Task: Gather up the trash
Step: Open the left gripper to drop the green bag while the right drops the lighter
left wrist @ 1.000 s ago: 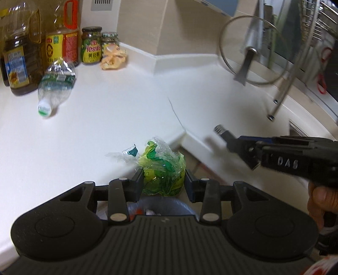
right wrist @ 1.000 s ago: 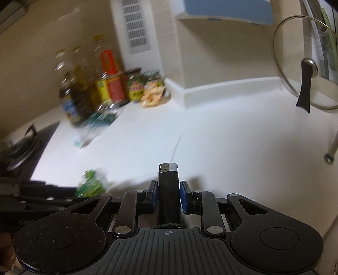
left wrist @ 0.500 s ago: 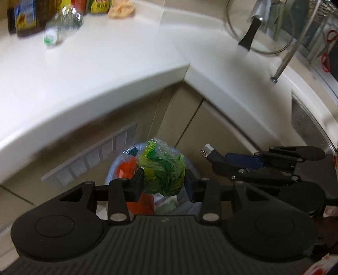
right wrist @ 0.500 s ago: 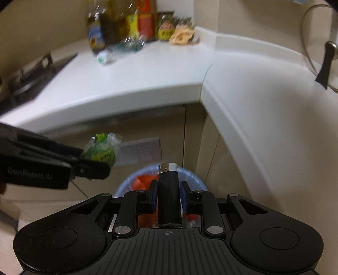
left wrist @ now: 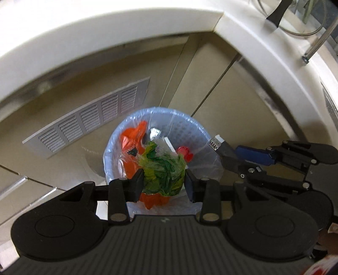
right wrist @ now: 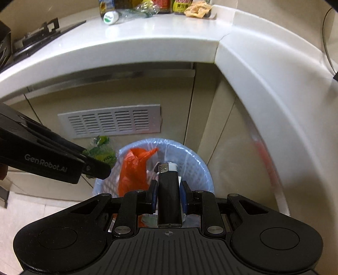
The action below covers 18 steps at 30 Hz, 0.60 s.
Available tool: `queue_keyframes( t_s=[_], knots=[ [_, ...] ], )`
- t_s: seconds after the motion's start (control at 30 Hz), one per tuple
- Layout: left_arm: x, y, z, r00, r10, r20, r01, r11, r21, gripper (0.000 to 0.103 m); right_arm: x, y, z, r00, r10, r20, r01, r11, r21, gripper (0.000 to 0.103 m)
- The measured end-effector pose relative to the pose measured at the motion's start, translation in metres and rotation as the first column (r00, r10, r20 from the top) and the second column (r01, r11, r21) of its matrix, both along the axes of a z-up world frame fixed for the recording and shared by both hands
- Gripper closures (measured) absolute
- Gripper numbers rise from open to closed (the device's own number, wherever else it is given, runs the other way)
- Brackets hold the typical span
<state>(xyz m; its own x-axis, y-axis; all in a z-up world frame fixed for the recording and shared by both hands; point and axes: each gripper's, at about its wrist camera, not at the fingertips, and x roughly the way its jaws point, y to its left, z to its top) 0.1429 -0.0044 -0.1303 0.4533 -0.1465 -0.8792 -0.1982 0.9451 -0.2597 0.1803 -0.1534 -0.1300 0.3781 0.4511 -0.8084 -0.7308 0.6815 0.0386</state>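
A crumpled green plastic wrapper (left wrist: 163,175) sits between the pads of my left gripper (left wrist: 164,183), which is shut on it directly above the trash bin (left wrist: 190,137). The bin is round, lined with a pale blue bag, and holds an orange bag (left wrist: 132,139) and other scraps. My right gripper (right wrist: 168,196) is shut on a black lighter (right wrist: 168,190) with a metal top, hanging over the same bin (right wrist: 198,169). In the left wrist view the right gripper (left wrist: 230,157) and lighter (left wrist: 221,146) reach in from the right. In the right wrist view the wrapper (right wrist: 101,151) shows at the left gripper's tip, left of the bin.
The white countertop edge (right wrist: 126,46) curves overhead, with beige cabinet doors and a vent grille (right wrist: 109,123) behind the bin. On the counter lie a plastic bottle (right wrist: 118,14), jars and a snack bag (right wrist: 196,9). A stove (right wrist: 31,40) sits at the far left.
Both grippers have come down from above the countertop to below its edge, over the bin, and tilted downward. Each keeps its grip: wrapper in the left, lighter in the right.
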Motion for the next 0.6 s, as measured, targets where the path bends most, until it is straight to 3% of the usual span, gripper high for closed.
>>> queue_keyframes(
  t_s=[0.23,0.6],
  knots=[
    [0.007,0.000,-0.014,1.000,-0.003,-0.028,0.003,1.000,-0.012,0.067,0.003,0.002,-0.010,0.999,-0.010,-0.036,0.010,1.000,-0.010,0.081],
    [0.031,-0.001,-0.019,0.999,-0.040,-0.003,0.040,0.999,-0.035,0.064,0.013,-0.007,-0.027,0.997,-0.059,-0.045,0.058,0.998,-0.030,0.081]
  ],
)
